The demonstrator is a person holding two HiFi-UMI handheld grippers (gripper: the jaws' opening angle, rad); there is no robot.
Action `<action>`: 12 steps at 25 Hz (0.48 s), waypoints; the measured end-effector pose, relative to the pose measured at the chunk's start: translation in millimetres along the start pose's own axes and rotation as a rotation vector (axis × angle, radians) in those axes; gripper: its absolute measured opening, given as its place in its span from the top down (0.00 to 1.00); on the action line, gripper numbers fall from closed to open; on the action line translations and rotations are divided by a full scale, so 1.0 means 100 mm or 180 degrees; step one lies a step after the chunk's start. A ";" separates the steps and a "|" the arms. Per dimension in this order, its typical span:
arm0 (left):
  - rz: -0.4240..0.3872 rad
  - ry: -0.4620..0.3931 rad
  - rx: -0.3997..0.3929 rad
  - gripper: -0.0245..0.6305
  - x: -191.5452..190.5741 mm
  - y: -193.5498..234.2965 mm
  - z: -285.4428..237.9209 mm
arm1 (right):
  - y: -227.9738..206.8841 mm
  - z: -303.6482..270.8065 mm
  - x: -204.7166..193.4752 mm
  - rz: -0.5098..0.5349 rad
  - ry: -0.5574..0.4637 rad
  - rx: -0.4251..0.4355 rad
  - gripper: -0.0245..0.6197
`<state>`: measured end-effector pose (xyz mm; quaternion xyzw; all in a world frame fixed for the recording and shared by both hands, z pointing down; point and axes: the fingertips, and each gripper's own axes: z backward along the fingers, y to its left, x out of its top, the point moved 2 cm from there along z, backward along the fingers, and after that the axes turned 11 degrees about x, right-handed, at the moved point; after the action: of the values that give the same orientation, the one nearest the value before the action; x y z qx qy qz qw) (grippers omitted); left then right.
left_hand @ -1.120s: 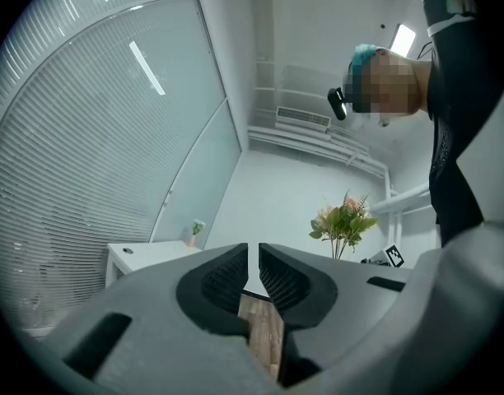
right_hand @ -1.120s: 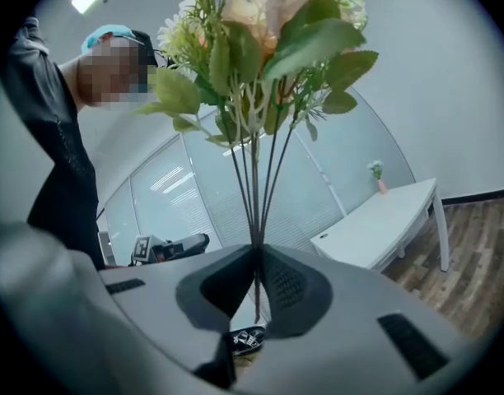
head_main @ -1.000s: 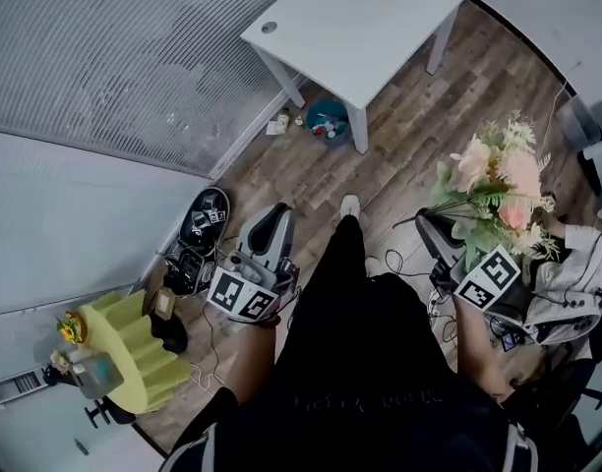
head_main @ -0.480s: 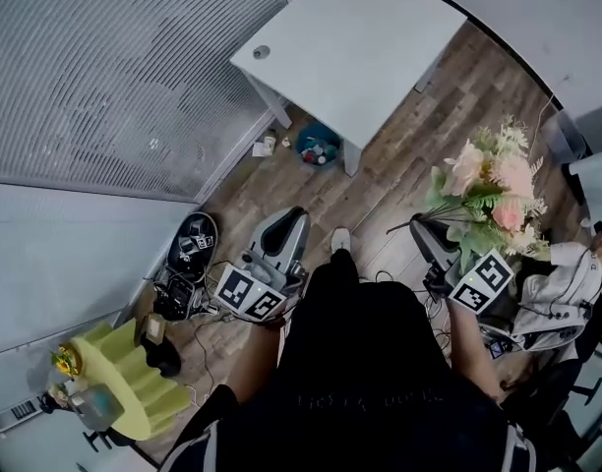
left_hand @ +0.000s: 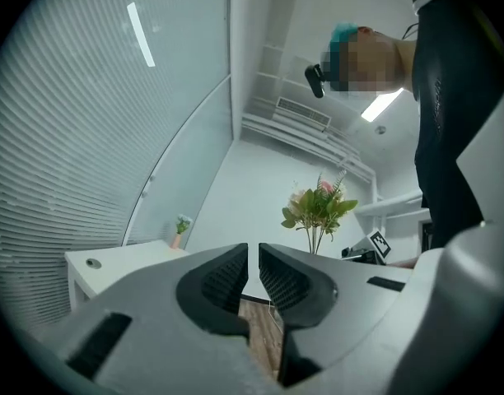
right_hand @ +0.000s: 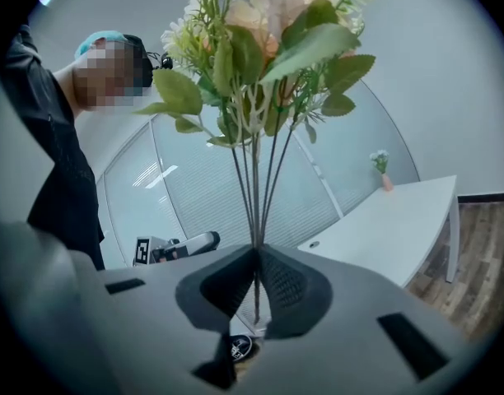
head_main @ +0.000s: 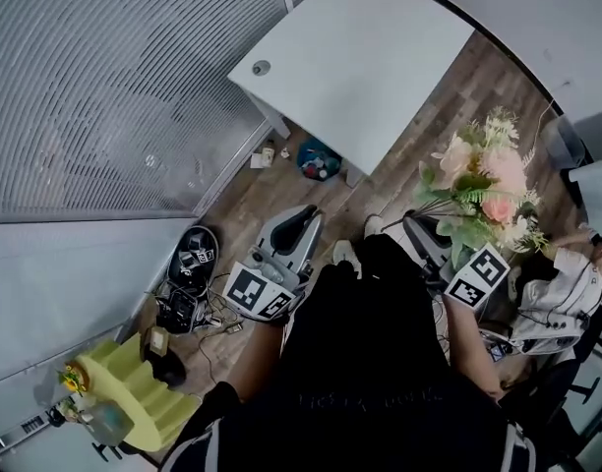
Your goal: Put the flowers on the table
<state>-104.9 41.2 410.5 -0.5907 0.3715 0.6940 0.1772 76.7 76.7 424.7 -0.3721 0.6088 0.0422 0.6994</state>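
A bunch of pink and cream artificial flowers with green leaves stands upright in my right gripper, which is shut on the thin wire stems. In the right gripper view the stems run up from between the pads to the blooms. The white table lies ahead, a short way beyond both grippers, with a small vase at its far end. My left gripper is held low at the left, jaws together with nothing between them. It sees the flowers off to its right.
A blue bin sits on the wood floor under the table's near edge. Cables and black gear lie at the left by the slatted glass wall. A yellow-green stepped stand is at lower left, and a chair with clothing at the right.
The person has stepped toward the table, which now sits larger and closer in the head view. Both grippers moved forward with them; the flowers stay held upright.
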 end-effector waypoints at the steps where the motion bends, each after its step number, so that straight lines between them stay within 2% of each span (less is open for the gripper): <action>1: 0.0036 0.0009 0.0007 0.88 -0.01 0.03 -0.06 | -0.07 -0.03 0.02 -0.0003 0.0000 -0.0006 0.90; 12: -0.0011 0.0113 0.0052 0.88 0.09 0.33 -0.88 | -0.99 -0.36 0.32 -0.0027 0.0133 0.0102 0.90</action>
<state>-69.2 -46.3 409.3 -0.6021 0.3791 0.6801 0.1766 106.0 -28.2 443.6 -0.3642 0.6223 0.0216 0.6925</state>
